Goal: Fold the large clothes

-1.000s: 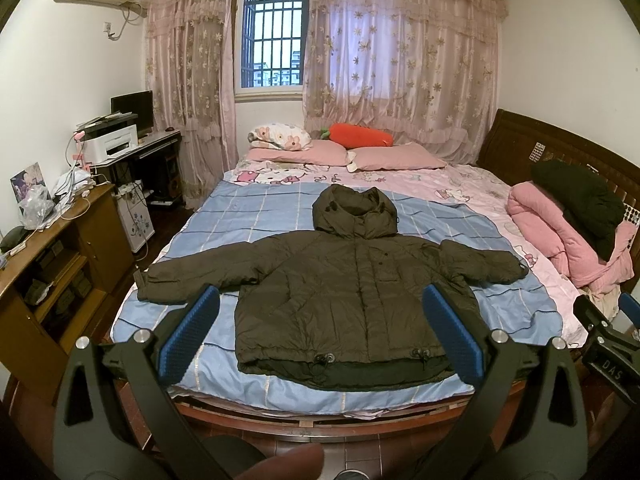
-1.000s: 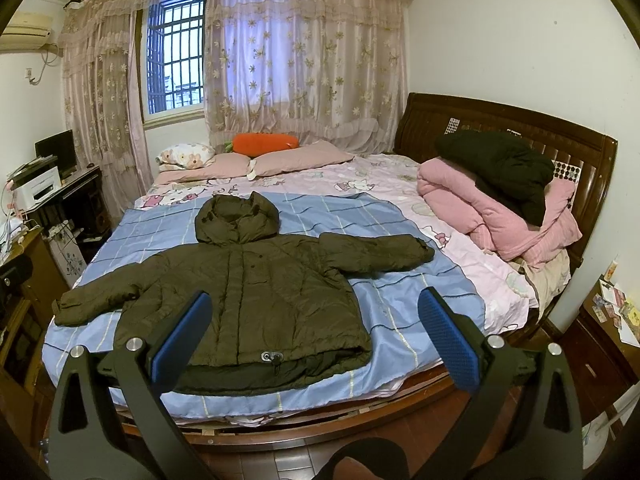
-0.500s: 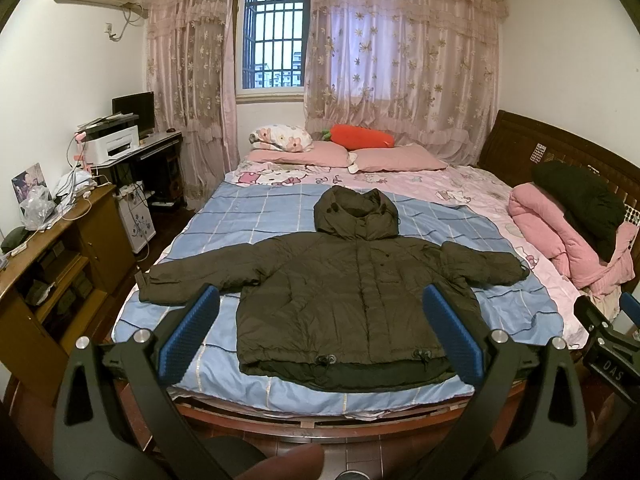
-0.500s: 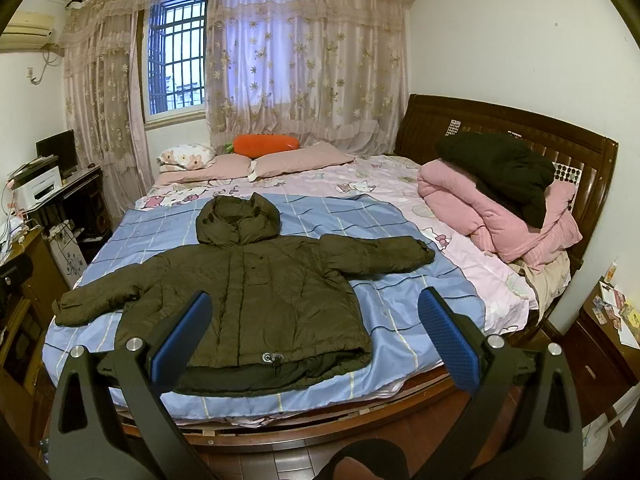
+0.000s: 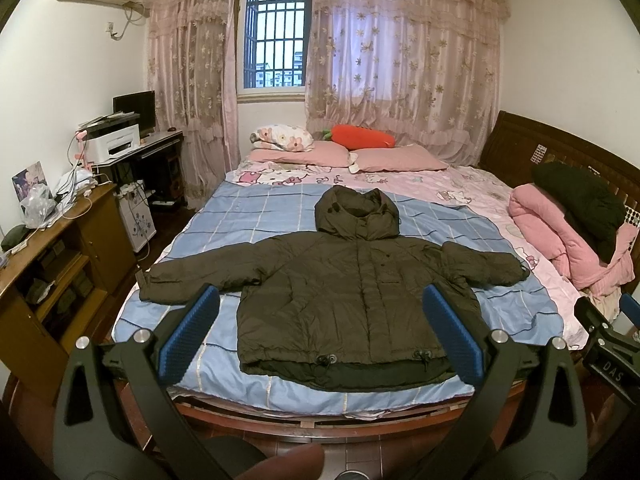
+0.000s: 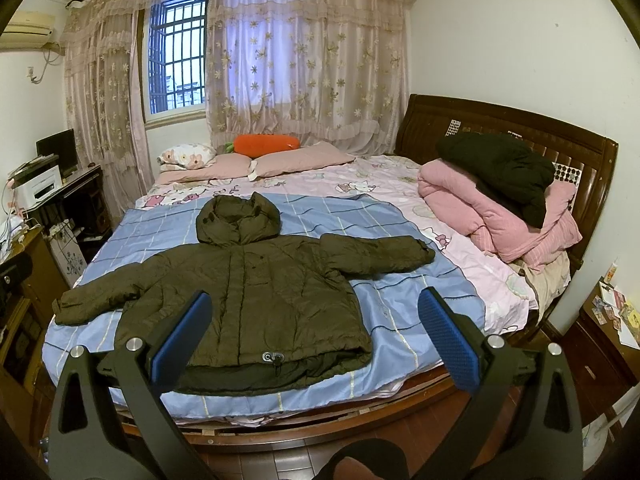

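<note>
An olive hooded puffer jacket (image 5: 344, 288) (image 6: 256, 288) lies flat on the blue checked sheet (image 5: 260, 216) of the bed, front up, both sleeves spread out, hood toward the pillows. My left gripper (image 5: 320, 324) hangs open in front of the bed's foot, well short of the jacket's hem, nothing between its blue pads (image 5: 188, 336). My right gripper (image 6: 314, 324) is likewise open and empty, off the bed's near right corner, its blue pads (image 6: 448, 340) wide apart. Part of the right gripper (image 5: 608, 344) shows at the left view's right edge.
Pink pillows (image 5: 400, 158) and an orange carrot cushion (image 5: 364, 138) lie at the far end. A pink quilt (image 6: 500, 216) with a dark garment (image 6: 500, 168) on it sits by the wooden headboard. A wooden cabinet (image 5: 44, 276) and desk stand left; a nightstand (image 6: 608, 332) stands right.
Both views have shifted very slightly; the jacket and the open grippers look the same as before.
</note>
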Demonstrator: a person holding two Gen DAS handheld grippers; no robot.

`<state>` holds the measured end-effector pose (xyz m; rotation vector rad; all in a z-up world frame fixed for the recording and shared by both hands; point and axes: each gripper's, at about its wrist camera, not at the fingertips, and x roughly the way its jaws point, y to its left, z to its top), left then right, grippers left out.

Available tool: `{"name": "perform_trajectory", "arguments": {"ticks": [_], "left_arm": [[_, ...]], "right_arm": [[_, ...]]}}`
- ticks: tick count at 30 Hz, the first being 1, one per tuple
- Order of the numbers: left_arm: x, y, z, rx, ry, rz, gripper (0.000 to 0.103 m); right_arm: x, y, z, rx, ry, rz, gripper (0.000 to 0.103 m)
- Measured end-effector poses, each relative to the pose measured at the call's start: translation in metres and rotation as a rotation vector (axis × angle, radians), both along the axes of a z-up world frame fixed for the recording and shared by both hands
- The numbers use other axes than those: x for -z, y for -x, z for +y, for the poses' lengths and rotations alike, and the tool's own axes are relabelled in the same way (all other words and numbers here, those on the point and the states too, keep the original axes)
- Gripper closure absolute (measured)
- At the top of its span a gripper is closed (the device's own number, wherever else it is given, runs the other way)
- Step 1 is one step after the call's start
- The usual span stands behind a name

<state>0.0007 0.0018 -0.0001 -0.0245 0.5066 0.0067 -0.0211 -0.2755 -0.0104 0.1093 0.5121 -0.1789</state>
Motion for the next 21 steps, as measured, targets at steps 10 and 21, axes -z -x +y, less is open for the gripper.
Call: {"name": "perform_trajectory", "arguments": {"ticks": [10,21], "left_arm": [[-0.008,0.0,0.0,0.001,-0.001,-0.001,0.002],[-0.013,0.0,0.003,0.003,0.001,-0.002,0.002]], "right_arm": [[-0.001,0.0,0.001,0.0,0.0,0.001,0.001],[-0.009,0.001,0.003,-0.003,0.005,0.0,0.001]]}}
